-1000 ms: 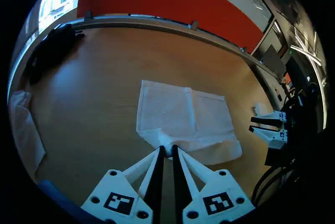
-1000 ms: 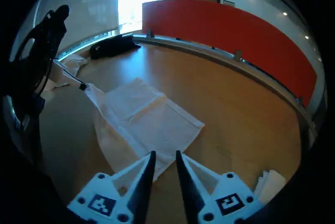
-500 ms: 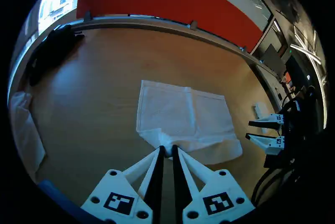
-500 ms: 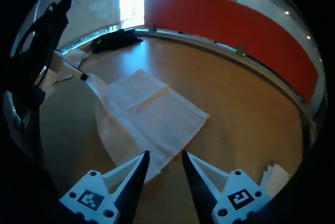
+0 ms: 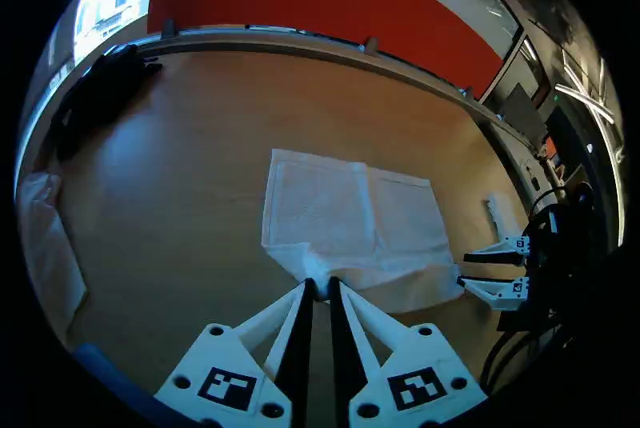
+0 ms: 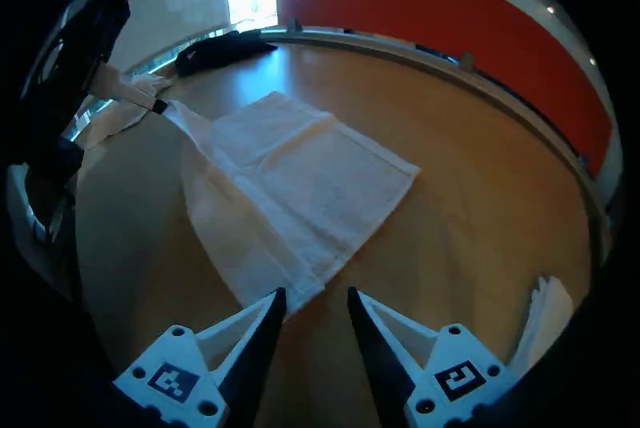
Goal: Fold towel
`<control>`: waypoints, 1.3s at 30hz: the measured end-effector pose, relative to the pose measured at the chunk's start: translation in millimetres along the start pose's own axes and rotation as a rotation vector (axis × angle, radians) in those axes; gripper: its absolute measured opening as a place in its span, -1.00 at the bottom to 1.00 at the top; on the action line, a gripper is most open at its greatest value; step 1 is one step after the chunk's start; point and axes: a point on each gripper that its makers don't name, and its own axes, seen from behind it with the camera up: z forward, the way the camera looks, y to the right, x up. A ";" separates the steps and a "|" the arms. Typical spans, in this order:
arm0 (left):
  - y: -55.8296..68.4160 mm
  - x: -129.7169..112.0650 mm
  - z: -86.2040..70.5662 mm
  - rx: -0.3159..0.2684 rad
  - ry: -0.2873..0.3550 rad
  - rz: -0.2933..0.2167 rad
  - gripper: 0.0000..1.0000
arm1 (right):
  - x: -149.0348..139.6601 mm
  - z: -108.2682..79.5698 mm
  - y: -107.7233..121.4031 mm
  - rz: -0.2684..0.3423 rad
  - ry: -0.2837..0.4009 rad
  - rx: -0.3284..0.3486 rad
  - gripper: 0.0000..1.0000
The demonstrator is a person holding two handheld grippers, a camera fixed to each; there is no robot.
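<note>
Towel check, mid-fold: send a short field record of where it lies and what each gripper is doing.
towel: white, spread on the wooden table, near edge rumpled
left gripper: shut on one near corner
right gripper: open, fingertips at the other near corner, not closed on it
nearby: black bag at the far edge; white cloth off to the side

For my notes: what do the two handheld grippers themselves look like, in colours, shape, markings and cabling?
The left gripper and right gripper match: white wedge-shaped fingers tapering to points, black along the inner faces. Each finger base carries a square black-and-white marker and small round holes. In the left gripper view, black cables loop behind the right gripper.
</note>
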 end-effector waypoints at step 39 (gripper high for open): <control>-1.3 -5.6 -0.1 0.005 -0.009 0.000 -0.71 | 8.6 0.0 -11.8 0.064 0.002 0.044 -0.68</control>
